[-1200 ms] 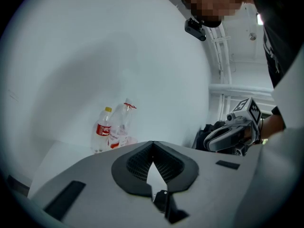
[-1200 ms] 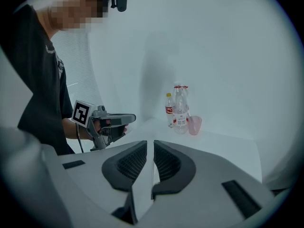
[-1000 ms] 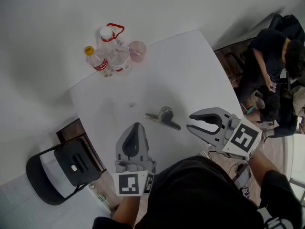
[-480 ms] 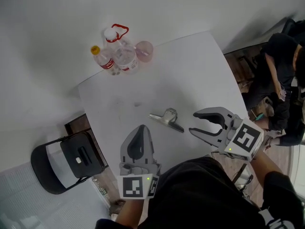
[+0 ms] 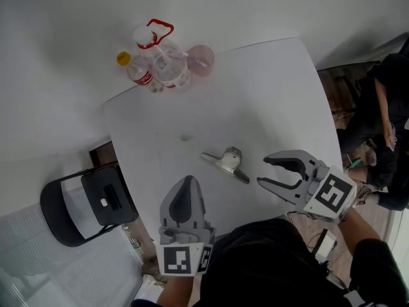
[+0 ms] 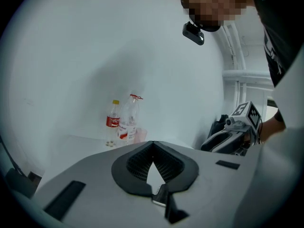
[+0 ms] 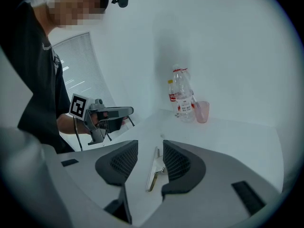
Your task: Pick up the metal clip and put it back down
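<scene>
The metal clip lies flat on the white table, silver, with its handle sticking up. My right gripper hovers just right of it, pointing at it. Its jaws are open after widening in the last second, and they grip nothing. In the right gripper view the clip shows through the gap of that gripper, ahead of the pads. My left gripper is shut and empty, near the table's front edge, below and left of the clip. In the left gripper view its jaws meet at the tips.
Two plastic bottles and a pink cup stand at the table's far corner. A black chair sits off the left edge. A person sits beyond the right edge.
The right gripper's jaws have spread wider and it has sunk a little toward the table. The left gripper dipped slightly. The clip has stayed put.
</scene>
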Available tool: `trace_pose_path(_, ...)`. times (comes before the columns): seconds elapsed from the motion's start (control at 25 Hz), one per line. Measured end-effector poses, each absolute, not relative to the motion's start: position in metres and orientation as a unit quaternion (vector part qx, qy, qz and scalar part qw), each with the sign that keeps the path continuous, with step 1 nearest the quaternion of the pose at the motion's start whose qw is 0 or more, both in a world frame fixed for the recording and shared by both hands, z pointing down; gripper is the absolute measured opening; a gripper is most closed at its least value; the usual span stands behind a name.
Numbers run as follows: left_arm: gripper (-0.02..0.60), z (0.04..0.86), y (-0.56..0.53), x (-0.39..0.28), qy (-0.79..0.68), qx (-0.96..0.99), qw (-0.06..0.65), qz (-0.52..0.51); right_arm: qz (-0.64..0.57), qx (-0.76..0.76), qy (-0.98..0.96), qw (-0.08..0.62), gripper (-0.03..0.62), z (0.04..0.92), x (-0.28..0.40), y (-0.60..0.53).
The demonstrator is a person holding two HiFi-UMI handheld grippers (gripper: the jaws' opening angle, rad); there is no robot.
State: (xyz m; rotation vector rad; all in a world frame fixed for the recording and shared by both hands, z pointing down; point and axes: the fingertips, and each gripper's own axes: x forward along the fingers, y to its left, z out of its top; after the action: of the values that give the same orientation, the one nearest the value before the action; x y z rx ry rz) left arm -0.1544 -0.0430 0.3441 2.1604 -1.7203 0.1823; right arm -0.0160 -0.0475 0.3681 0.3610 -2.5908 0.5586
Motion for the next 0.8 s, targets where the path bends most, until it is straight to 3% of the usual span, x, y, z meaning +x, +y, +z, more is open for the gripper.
trace_pose_path(0.8, 0.014, 0.410, -0.037, -0.159, -0.635, 0.736, 0.225, 0.072, 0.251, 0.125, -0.932, 0.230, 0.172, 0.430, -0.020, -0.048)
